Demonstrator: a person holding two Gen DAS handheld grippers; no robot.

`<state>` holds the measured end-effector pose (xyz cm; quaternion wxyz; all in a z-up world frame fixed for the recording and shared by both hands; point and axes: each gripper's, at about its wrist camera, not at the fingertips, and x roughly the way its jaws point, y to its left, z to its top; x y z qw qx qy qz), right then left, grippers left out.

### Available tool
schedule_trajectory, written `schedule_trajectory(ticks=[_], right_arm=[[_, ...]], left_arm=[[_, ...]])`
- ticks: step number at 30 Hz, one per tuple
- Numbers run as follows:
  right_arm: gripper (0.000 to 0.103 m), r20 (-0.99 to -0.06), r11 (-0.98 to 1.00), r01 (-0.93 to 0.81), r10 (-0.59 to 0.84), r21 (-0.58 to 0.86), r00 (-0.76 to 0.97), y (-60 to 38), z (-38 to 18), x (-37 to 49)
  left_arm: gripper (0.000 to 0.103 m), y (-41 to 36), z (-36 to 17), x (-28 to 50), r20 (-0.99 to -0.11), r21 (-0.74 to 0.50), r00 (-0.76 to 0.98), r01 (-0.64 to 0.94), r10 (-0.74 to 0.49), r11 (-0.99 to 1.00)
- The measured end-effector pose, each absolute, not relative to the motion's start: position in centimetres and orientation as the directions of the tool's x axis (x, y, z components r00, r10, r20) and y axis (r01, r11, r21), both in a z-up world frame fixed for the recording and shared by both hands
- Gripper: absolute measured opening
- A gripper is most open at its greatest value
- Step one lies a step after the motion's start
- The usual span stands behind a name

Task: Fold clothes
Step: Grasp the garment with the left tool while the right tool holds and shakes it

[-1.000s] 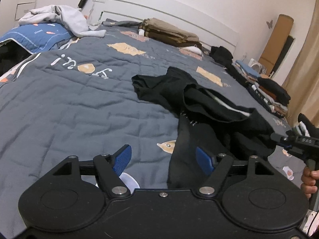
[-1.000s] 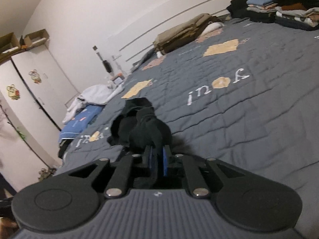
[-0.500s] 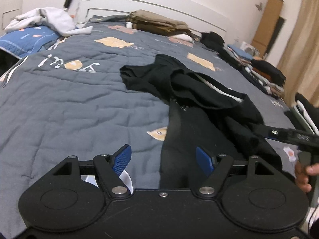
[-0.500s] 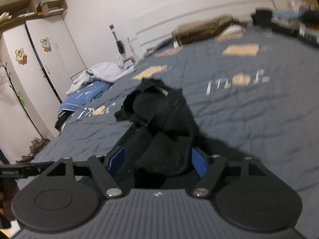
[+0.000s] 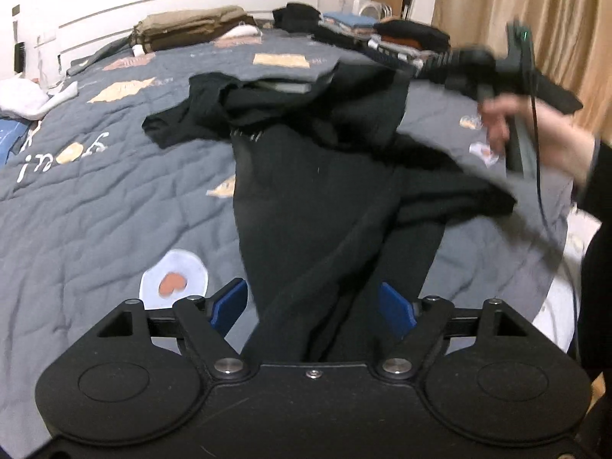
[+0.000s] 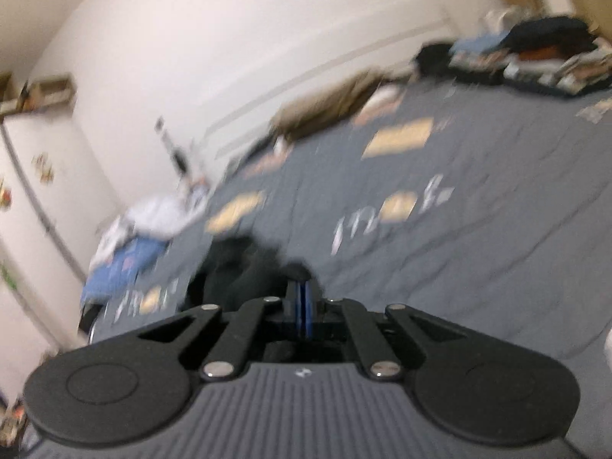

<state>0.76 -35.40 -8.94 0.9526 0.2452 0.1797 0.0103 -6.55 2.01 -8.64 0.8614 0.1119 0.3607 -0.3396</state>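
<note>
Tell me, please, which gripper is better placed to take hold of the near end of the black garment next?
Left. The left gripper is open with the black garment lying between its fingers, while the right gripper is already shut on the far part.

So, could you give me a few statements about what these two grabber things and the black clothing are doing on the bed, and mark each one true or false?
1. The left gripper has its blue fingers spread apart, with the black garment lying between them. True.
2. The right gripper is wide open. False: its fingers are pressed together; black cloth bunches at them, though blur hides the contact.
3. The bed cover is plain white. False: it is grey, with printed patches and lettering.
4. Folded clothes are stacked at the far side of the bed. True.
5. The garment is already neatly folded. False: it lies crumpled, partly lifted.
</note>
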Motion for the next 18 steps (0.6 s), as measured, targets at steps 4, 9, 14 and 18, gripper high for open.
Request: schedule_trajectory(ticks=[4, 9, 14, 18], right_arm=[[0.002, -0.305, 0.905, 0.112, 0.02, 0.41, 0.952, -36.8, -8.2, 0.8], [0.006, -0.335, 0.903, 0.055, 0.1, 0.425, 0.937, -36.5, -7.8, 0.3], [0.018, -0.371, 0.874, -0.036, 0.243, 0.485, 0.897, -35.4, -6.9, -1.1], [0.03, -0.39, 0.839, -0.103, 0.353, 0.534, 0.85, -34.5, -6.3, -2.2]], left_arm=[[0.078, 2.1, -9.8, -6.9, -0.735, -0.005, 0.507, 0.661, -0.451, 0.75], [0.02, 1.0, -11.2, -6.6, -0.774, 0.011, 0.478, 0.665, -0.415, 0.746], [0.012, 0.6, -10.5, -6.7, -0.73, -0.108, 0.456, 0.659, -0.509, 0.745], [0.011, -0.2, -8.2, -8.5, -0.584, -0.263, 0.426, 0.707, -0.691, 0.657]])
